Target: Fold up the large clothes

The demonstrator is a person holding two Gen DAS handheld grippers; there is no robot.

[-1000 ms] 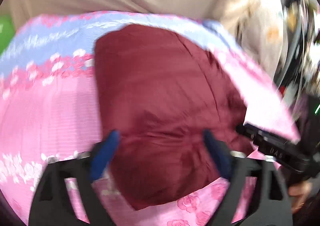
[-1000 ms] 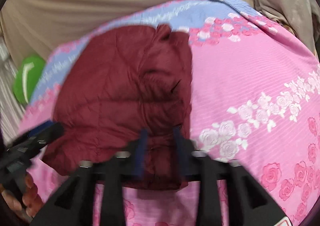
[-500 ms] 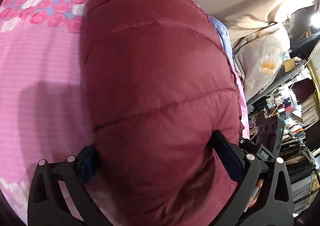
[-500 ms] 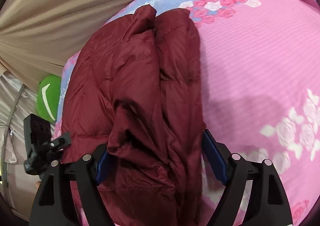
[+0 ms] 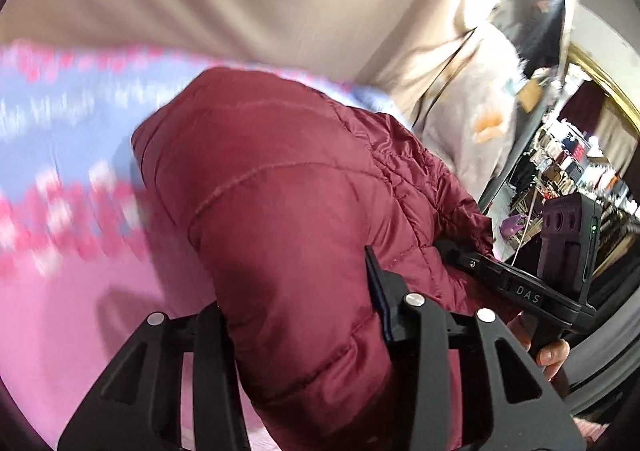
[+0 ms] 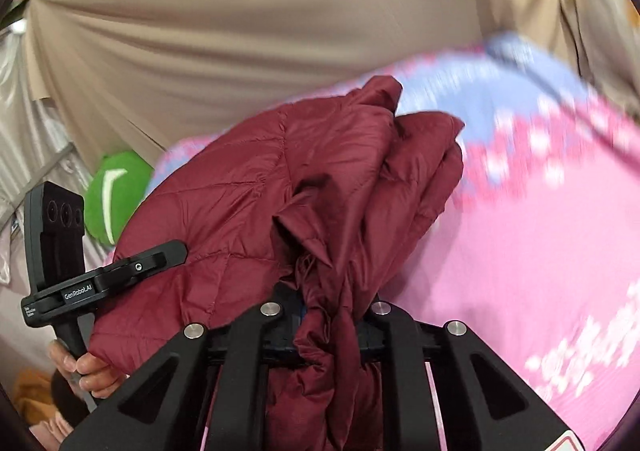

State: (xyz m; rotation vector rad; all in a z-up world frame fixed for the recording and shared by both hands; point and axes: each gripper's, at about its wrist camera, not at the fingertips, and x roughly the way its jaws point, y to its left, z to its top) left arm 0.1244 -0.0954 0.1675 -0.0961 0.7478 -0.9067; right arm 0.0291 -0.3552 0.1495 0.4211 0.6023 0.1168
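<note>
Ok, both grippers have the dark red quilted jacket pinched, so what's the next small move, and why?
Probably carry the dark red quilted jacket forward and lay it over. The left gripper and right gripper have just closed on its bunched near edge, lifted off the pink floral bedsheet.

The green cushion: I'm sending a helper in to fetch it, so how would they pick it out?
Start at the pink flowered bedspread with the maroon puffer jacket on it. Look past the jacket's left side, toward the beige curtain. The green cushion lies there, the only bright green thing, marked with a white curved stripe.
</note>
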